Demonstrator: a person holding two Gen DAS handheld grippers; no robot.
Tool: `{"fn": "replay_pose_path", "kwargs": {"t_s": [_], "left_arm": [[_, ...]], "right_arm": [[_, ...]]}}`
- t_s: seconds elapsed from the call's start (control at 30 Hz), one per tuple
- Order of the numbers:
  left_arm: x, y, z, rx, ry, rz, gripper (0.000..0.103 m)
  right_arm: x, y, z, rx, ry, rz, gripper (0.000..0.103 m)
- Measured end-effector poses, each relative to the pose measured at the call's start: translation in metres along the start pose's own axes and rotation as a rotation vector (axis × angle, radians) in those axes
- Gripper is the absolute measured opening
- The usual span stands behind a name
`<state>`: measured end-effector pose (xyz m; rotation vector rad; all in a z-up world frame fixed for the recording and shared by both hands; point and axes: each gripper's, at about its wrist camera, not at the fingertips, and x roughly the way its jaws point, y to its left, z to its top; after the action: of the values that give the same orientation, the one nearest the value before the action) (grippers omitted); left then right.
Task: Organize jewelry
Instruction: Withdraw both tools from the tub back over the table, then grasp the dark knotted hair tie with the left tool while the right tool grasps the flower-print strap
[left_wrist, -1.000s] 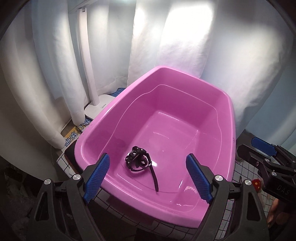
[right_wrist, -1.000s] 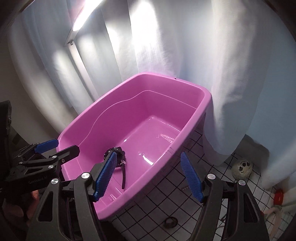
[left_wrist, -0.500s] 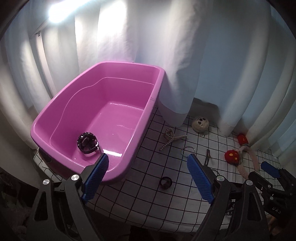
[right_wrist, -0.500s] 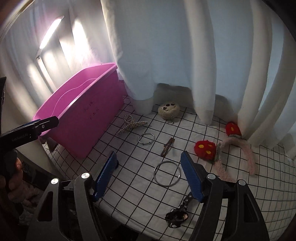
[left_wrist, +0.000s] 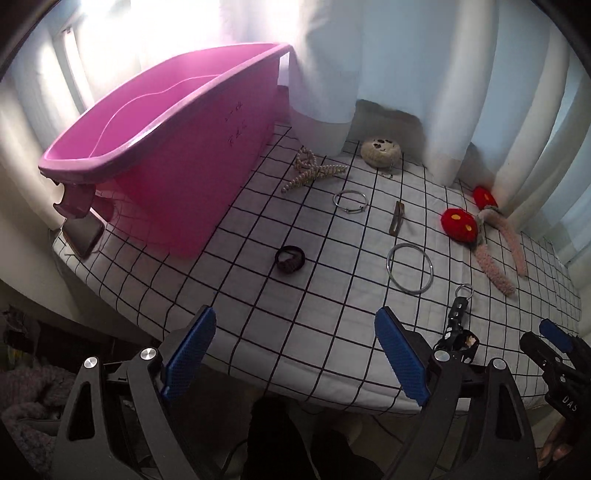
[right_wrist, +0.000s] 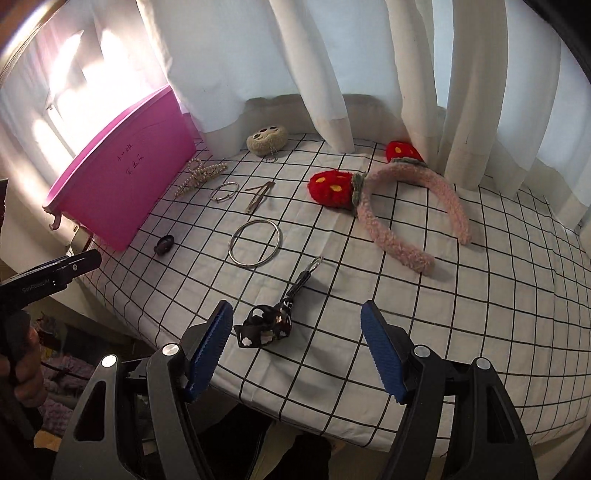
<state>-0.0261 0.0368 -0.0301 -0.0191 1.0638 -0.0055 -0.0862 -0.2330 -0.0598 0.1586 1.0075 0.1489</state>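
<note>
A pink tub (left_wrist: 177, 155) (right_wrist: 122, 184) stands at the left of a checked cloth. Jewelry lies spread on the cloth: a dark hair tie (left_wrist: 290, 259) (right_wrist: 164, 244), a large metal ring (left_wrist: 409, 268) (right_wrist: 255, 247), a thin bangle (left_wrist: 349, 201) (right_wrist: 224, 191), a brown hair clip (left_wrist: 396, 223) (right_wrist: 259, 196), a pearl claw clip (left_wrist: 312, 171) (right_wrist: 199, 177) and a black keychain charm (right_wrist: 264, 326) (left_wrist: 456, 332). My left gripper (left_wrist: 295, 354) hovers open over the cloth's near edge, below the hair tie. My right gripper (right_wrist: 297, 343) is open, the charm just inside its left finger.
A fuzzy pink headband with red mushroom ears (right_wrist: 406, 206) (left_wrist: 491, 240) lies at the right. A beige plush face (left_wrist: 380, 149) (right_wrist: 266, 138) sits by the white curtains (right_wrist: 332, 74). A phone (left_wrist: 82, 234) lies beside the tub. The cloth's front edge drops off below both grippers.
Both grippers have swung right and down, away from over the pink tub and out above the checked cloth. The tub has slid to the left of both views; the jewelry came into sight.
</note>
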Motion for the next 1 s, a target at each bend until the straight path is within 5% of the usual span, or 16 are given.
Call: {"fn": "replay_pose_path", "kwargs": {"t_s": [0.2, 1.0], "left_arm": [[0.021, 0.012, -0.010, 0.003, 0.045, 0.023, 0.086], [0.131, 0.024, 0.026, 0.202, 0.024, -0.068, 0.086]], "right_arm": [[0.018, 0.005, -0.014, 0.040, 0.033, 0.012, 0.069], [0.086, 0.047, -0.037, 0.181, -0.020, -0.204, 0.069]]}}
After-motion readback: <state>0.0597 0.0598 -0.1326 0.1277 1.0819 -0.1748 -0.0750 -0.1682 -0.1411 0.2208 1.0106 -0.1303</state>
